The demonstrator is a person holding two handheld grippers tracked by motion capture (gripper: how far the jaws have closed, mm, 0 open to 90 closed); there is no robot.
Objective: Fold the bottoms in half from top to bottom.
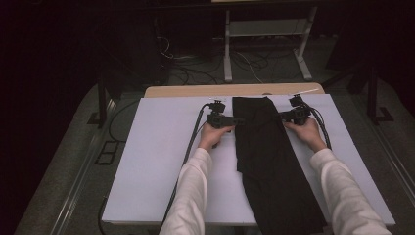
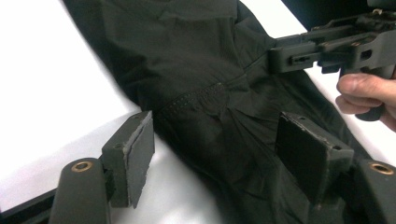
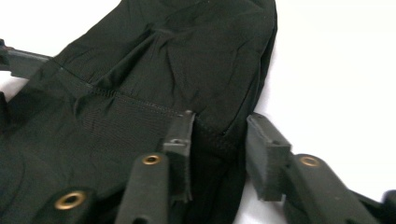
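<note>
Black garment [image 1: 266, 156] lies flat on the white board [image 1: 156, 161], right of the board's middle, running lengthwise from the board's far edge down to its near edge. My left gripper [image 1: 234, 121] sits at the garment's left edge near the far end, my left hand [image 1: 214, 134] just behind it on the board. My right gripper [image 1: 285, 116] sits at the garment's right edge, straight across from the left one, right hand [image 1: 307, 131] behind it. Left gripper view: jaws stand wide apart, the garment's seamed edge [image 2: 201, 100] between them, pads not pressing on it, so open. Right gripper view: jaws narrower, a fold of the garment's edge [image 3: 219, 135] sits in the gap; one pad [image 3: 180, 140] is against the cloth, the other pad [image 3: 266, 149] is apart from it over the board, so not clamped yet.
</note>
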